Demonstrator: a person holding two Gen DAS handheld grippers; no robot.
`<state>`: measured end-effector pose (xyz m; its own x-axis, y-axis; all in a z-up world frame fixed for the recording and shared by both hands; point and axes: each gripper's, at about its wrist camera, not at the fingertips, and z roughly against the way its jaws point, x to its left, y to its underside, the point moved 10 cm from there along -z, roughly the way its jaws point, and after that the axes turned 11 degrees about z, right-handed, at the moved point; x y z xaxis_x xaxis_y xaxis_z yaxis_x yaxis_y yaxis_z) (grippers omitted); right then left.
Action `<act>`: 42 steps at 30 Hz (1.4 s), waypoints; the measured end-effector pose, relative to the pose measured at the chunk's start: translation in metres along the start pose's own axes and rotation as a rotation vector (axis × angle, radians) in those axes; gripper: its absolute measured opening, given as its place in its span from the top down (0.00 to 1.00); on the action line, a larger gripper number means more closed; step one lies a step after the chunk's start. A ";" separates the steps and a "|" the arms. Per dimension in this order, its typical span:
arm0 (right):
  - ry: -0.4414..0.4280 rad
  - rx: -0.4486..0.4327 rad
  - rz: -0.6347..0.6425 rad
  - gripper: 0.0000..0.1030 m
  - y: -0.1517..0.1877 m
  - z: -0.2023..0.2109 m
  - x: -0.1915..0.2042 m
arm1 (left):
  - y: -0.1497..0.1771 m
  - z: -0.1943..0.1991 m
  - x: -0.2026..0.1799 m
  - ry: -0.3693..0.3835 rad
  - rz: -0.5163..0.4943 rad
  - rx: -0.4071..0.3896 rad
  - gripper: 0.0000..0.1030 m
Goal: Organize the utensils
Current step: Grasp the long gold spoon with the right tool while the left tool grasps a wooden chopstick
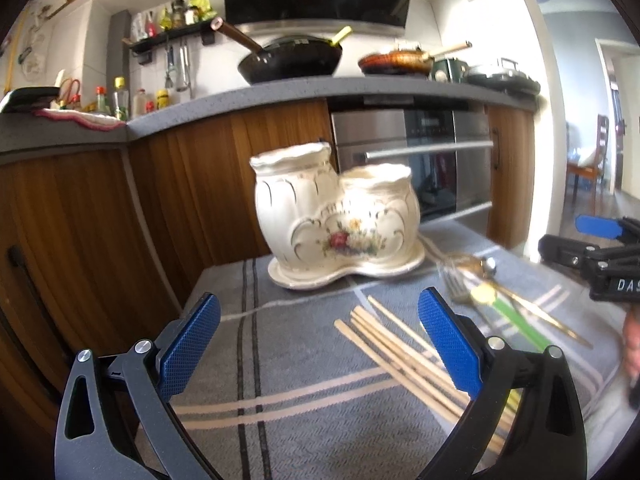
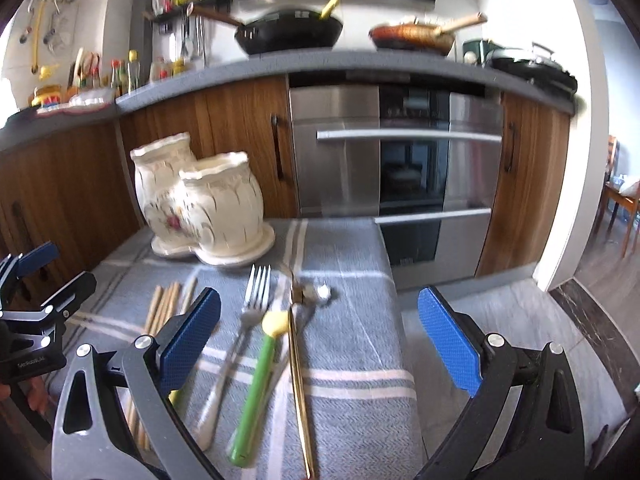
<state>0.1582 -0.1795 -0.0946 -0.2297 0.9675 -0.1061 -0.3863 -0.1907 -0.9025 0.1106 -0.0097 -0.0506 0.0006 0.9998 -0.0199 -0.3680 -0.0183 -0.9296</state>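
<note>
Left gripper (image 1: 319,344): fingers spread wide, holding nothing, above the striped cloth (image 1: 304,364); its right-hand finger (image 1: 448,344) overlaps the chopsticks in view, contact not judged.

Right gripper (image 2: 319,344): fingers spread wide, empty, hovering over the cutlery.

Chopsticks (image 1: 396,344): loose wooden bundle, lying flat on the cloth, near the holder's base.

Fork (image 2: 256,292), green-handled utensil (image 2: 256,392), gold-coloured utensil (image 2: 298,360): lying side by side, partly crossed, to the right of the chopsticks. A small silver item (image 2: 324,291) lies beyond them; kind not clear.

Holder (image 1: 332,216): cream ceramic, two joined pots on a saucer, upright at the far end of the worktop, both openings apparently empty.

Step in hand, as judged: first pick-up. Advice: take one piece at a time, close the fingers across the handle's middle, lift clear of crossed neighbours, tip upright over one pot, lower gently against the ceramic.
</note>
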 end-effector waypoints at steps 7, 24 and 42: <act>-0.055 0.143 0.073 0.19 0.005 -0.029 0.013 | 0.020 -0.024 0.004 0.037 0.045 0.204 0.05; -0.114 0.324 0.125 0.80 0.003 -0.108 0.033 | 0.042 -0.042 -0.008 0.114 0.061 0.425 0.42; -0.206 0.362 0.076 0.95 0.005 -0.123 0.032 | 0.071 -0.034 -0.032 0.038 0.074 0.660 0.56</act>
<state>0.2586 -0.1292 -0.1538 -0.4287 0.9022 -0.0479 -0.6417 -0.3414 -0.6868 0.1166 -0.0431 -0.1283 -0.0177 0.9949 -0.0993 -0.8604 -0.0658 -0.5053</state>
